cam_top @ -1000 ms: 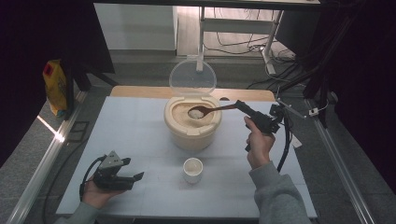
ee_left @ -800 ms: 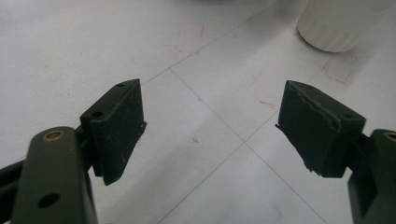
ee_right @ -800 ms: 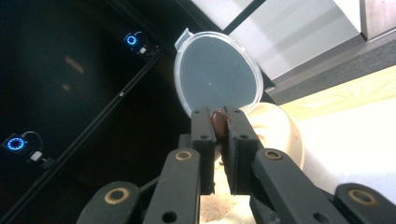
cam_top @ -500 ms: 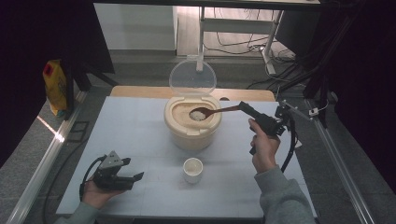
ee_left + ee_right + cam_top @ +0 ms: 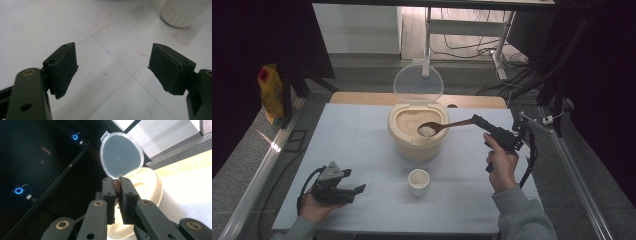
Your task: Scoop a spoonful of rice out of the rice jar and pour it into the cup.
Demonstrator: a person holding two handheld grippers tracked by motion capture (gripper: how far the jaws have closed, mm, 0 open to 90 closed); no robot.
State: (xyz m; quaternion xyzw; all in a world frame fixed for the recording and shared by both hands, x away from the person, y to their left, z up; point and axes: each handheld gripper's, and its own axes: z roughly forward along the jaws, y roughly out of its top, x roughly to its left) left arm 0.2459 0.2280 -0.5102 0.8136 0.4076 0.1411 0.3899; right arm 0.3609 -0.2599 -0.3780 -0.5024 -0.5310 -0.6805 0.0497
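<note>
Right tool (image 5: pixel 476 120) clamped tight on the handle of a wooden spoon (image 5: pixel 438 127); spoon bowl, holding rice, sits over the open rice container (image 5: pixel 418 134) at table centre, clear lid (image 5: pixel 418 82) raised on the far side. Left tool (image 5: pixel 343 189) rests near left, jaws wide apart, holding nothing. White cup (image 5: pixel 418 181) just near of container. No legible writing; faint red pen marks (image 5: pixel 102 20) on the pale table (image 5: pixel 357 135). Dark room; yellow package (image 5: pixel 271 92) far left.

Bright table, dark surroundings, soft focus.
</note>
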